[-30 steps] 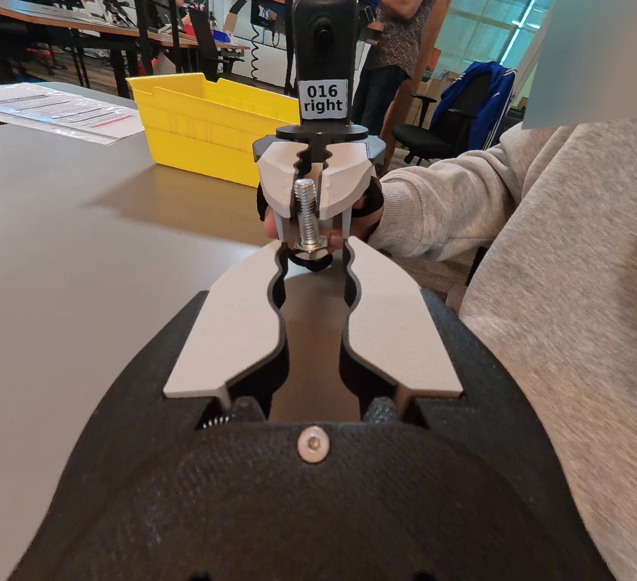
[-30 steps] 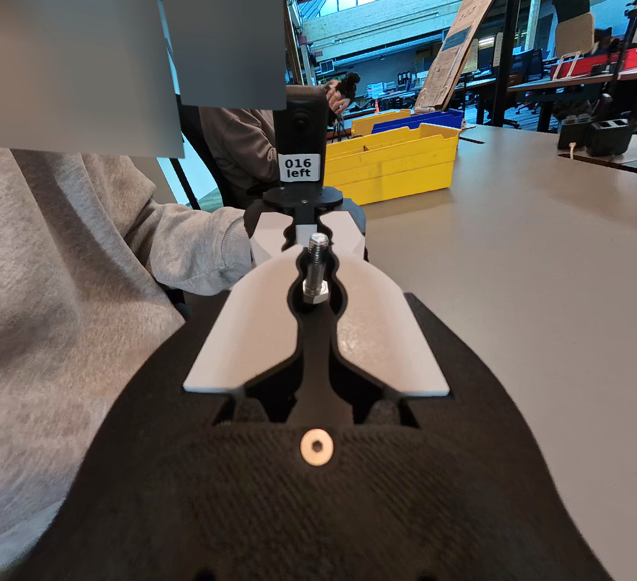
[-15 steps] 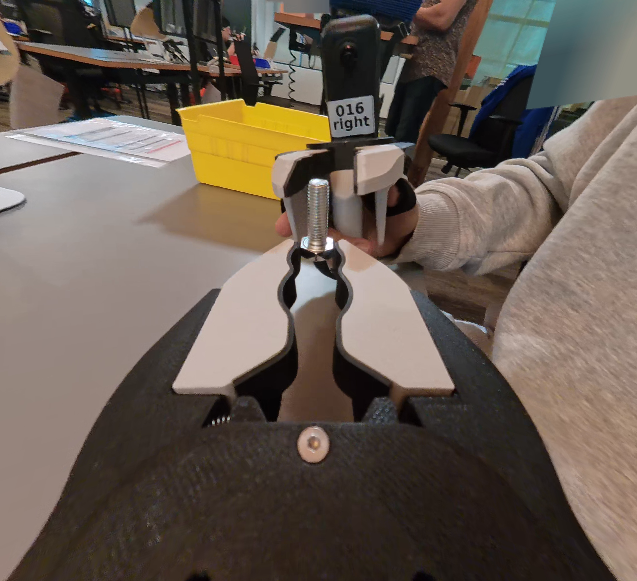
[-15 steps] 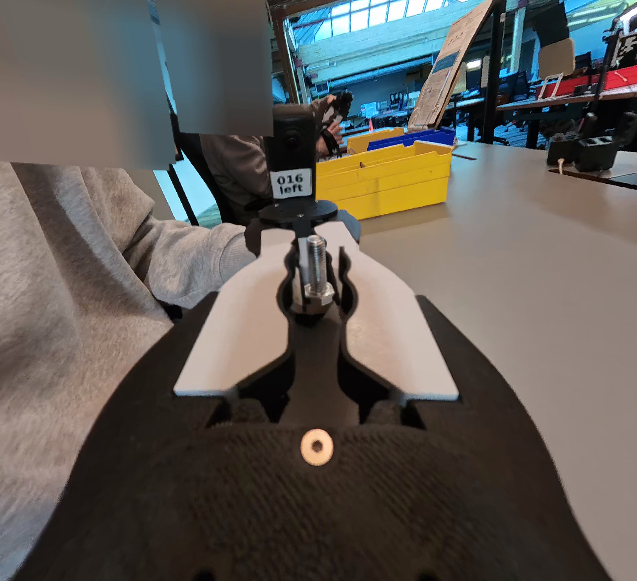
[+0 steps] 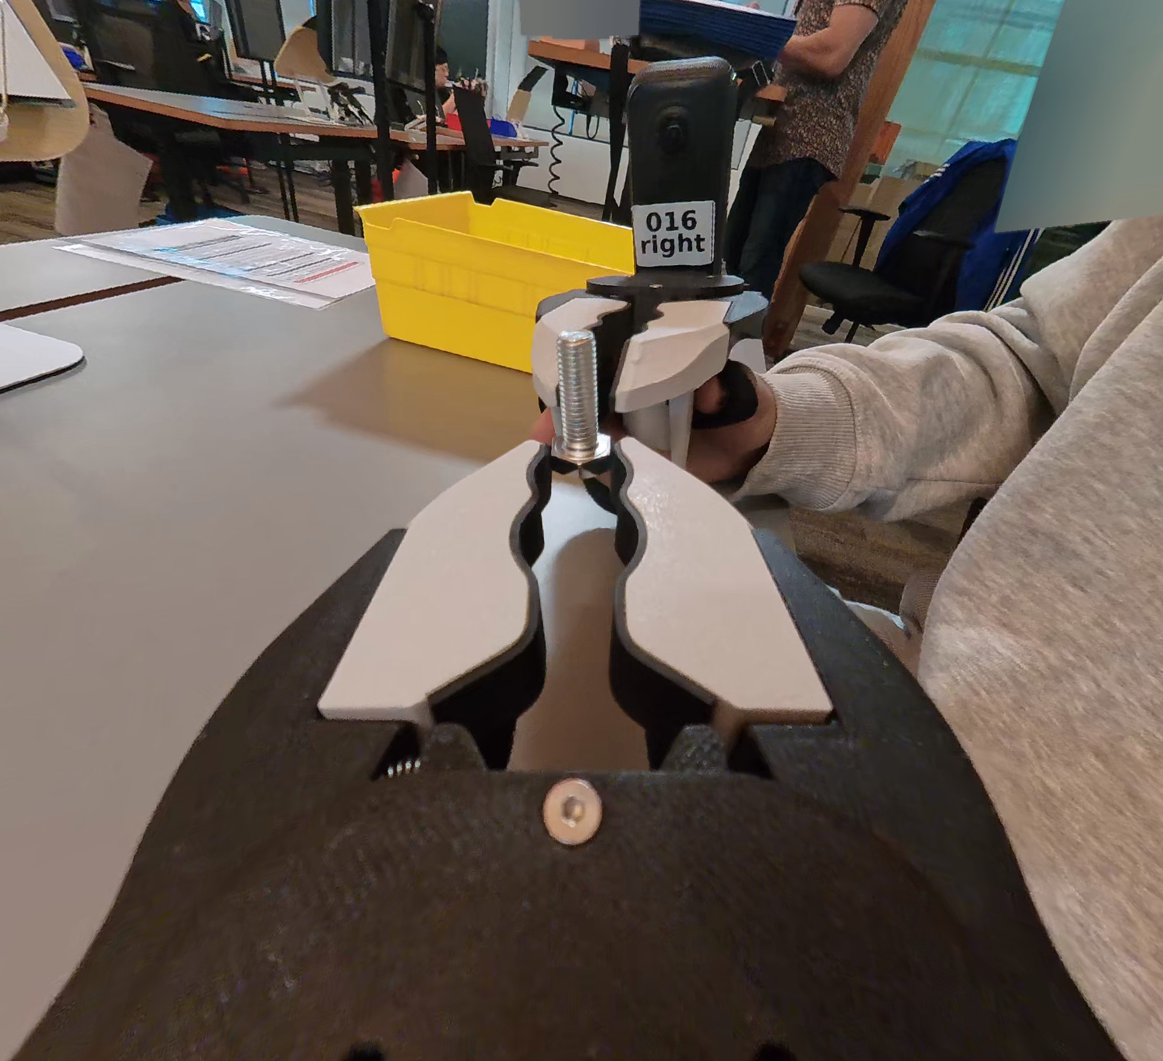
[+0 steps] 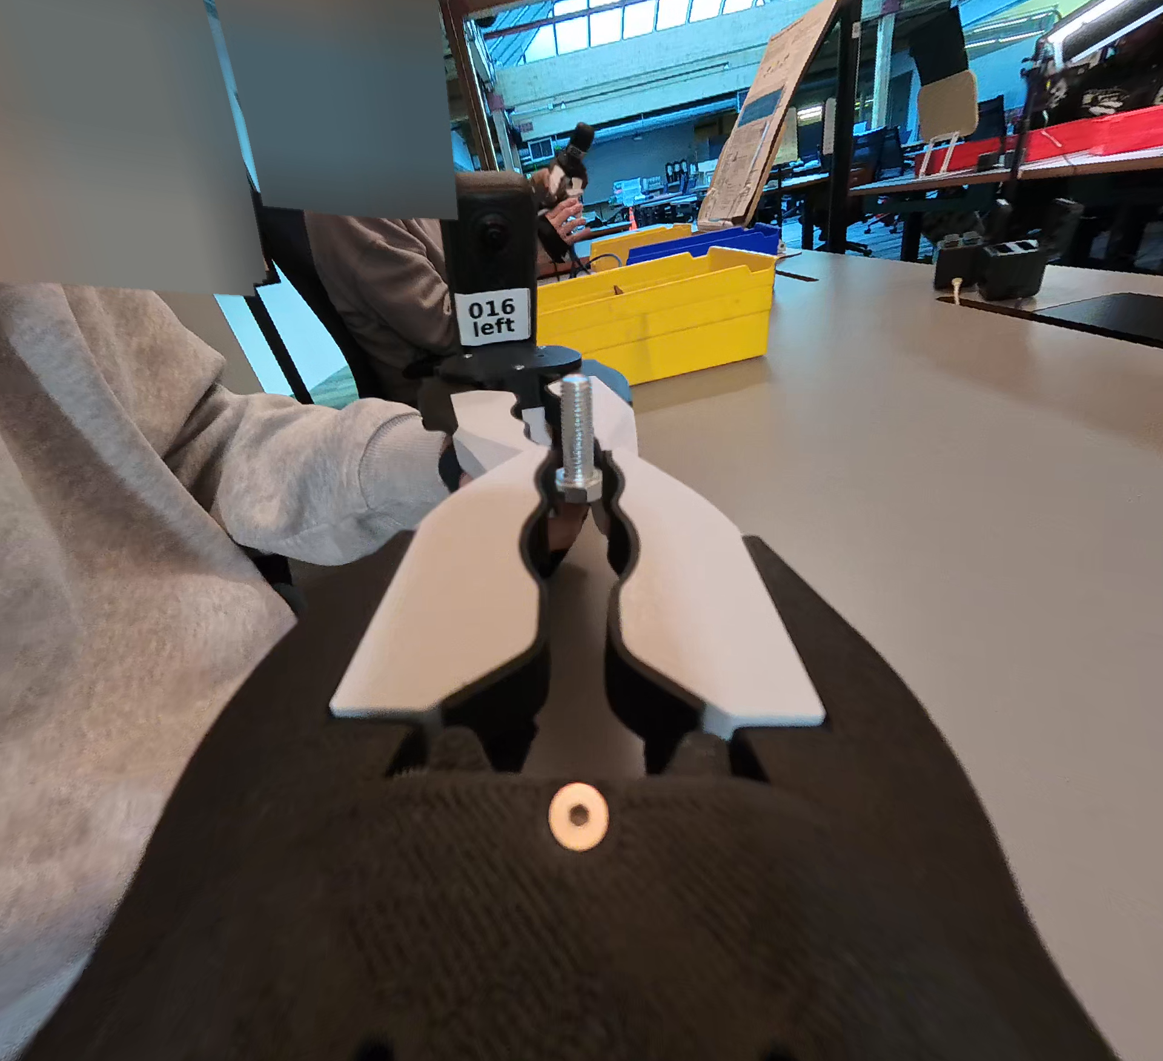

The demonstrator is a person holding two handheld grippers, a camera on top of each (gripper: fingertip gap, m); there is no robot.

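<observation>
A: What does the left view show?

B: A grey table (image 5: 189,496) with a yellow bin (image 5: 478,276) behind. The left gripper (image 5: 579,455) pinches the bolt (image 5: 577,389) by its hex head, right at the tips. The shank stands upright above the 2 fingers.

A: And the right view?

B: The same table. The right gripper (image 6: 576,483) faces the left gripper, its tips snug beside that head. Whether it clamps cannot be told. The head's underside is hidden where the tips crowd together.
</observation>
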